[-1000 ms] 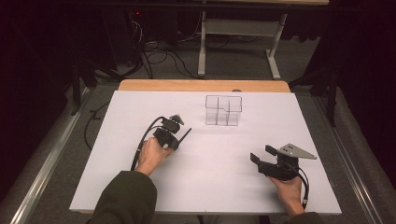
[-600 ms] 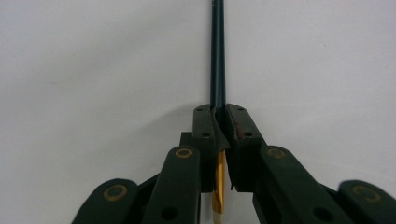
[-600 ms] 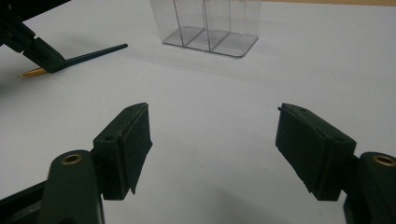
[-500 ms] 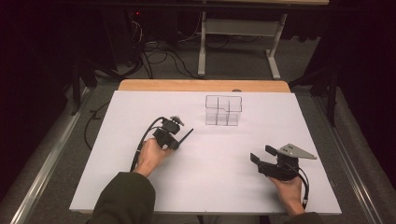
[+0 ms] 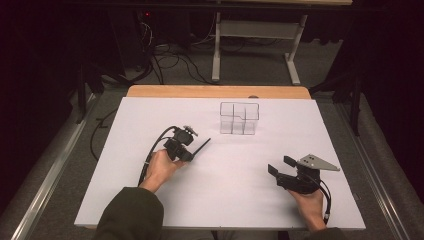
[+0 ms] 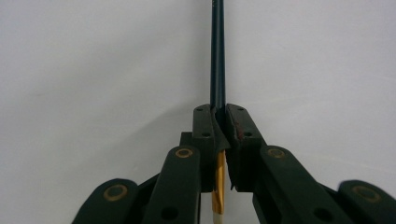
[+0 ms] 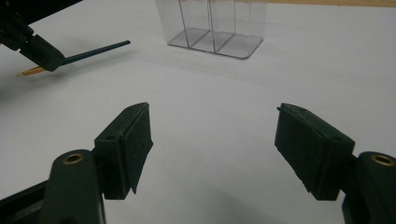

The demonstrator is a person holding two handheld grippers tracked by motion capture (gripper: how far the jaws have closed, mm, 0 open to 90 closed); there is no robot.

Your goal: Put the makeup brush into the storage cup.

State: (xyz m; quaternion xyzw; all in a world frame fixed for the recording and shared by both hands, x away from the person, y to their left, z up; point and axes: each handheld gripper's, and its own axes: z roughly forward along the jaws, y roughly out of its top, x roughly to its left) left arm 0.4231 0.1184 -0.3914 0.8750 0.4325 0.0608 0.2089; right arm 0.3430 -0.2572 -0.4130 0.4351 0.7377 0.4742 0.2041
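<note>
Here, the left gripper (image 5: 191, 151) is clenched on a slim dark paintbrush (image 5: 201, 146), its pads pinching the handle partway along; in the left gripper view the dark handle (image 6: 217, 56) runs straight out past the closed jaws, while a gold ferrule (image 6: 217, 184) and a pale end show behind them. In the high view the paintbrush is tilted, its free end pointing up and toward the clear organizer (image 5: 239, 118), near it but apart from it. The organizer is a see-through box with 3 visible compartments, standing upright on the white tabletop (image 5: 150, 115), at the far middle. The right gripper (image 5: 281, 166) sits well apart at the near right, held low over the tabletop with its jaws spread wide and nothing between them; its own view looks across the white surface at the organizer (image 7: 212, 25) and at the left gripper (image 7: 49, 58) with the paintbrush (image 7: 95, 51).
</note>
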